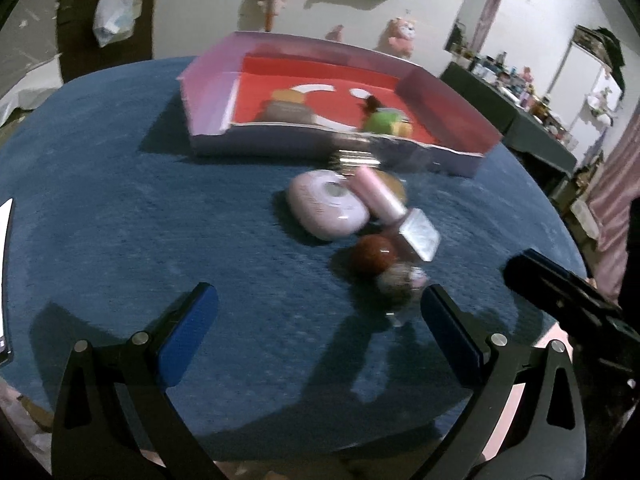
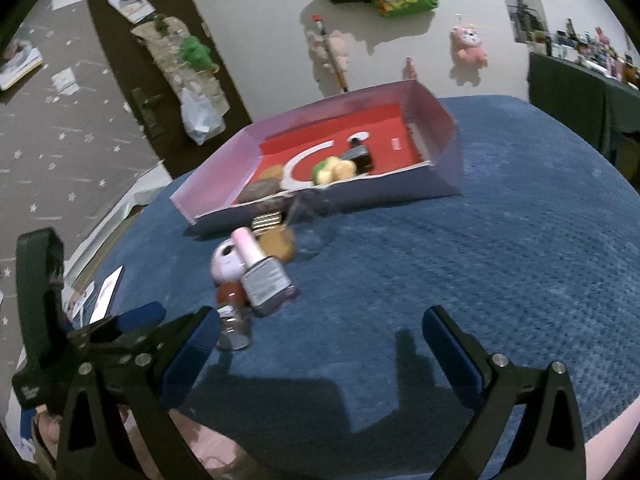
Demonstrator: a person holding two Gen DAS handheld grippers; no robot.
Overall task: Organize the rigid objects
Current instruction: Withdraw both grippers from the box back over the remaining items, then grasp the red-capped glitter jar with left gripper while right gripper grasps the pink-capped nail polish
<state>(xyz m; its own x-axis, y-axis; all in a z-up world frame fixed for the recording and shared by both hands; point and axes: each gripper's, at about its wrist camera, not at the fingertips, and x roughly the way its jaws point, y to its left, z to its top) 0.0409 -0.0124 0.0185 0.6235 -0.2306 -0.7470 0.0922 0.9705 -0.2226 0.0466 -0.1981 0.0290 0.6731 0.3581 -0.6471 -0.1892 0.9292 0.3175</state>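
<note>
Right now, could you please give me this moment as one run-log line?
left tool: open, empty | right tool: open, empty | pink-walled red-floored cardboard tray: partly filled | pink-capped nail polish bottle: on blue cloth, outside tray

We're in somebody's home, a lived-in bedroom or playroom by the looks of it. Pink stuffed toys (image 2: pixel 468 46) hang on the pale wall, a blue blanket (image 2: pixel 500 248) covers the surface, and a cluttered shelf (image 1: pixel 516 84) lines the far side.

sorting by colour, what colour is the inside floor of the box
Red with a white curved mark; the box shows it best in the right wrist view.
</note>
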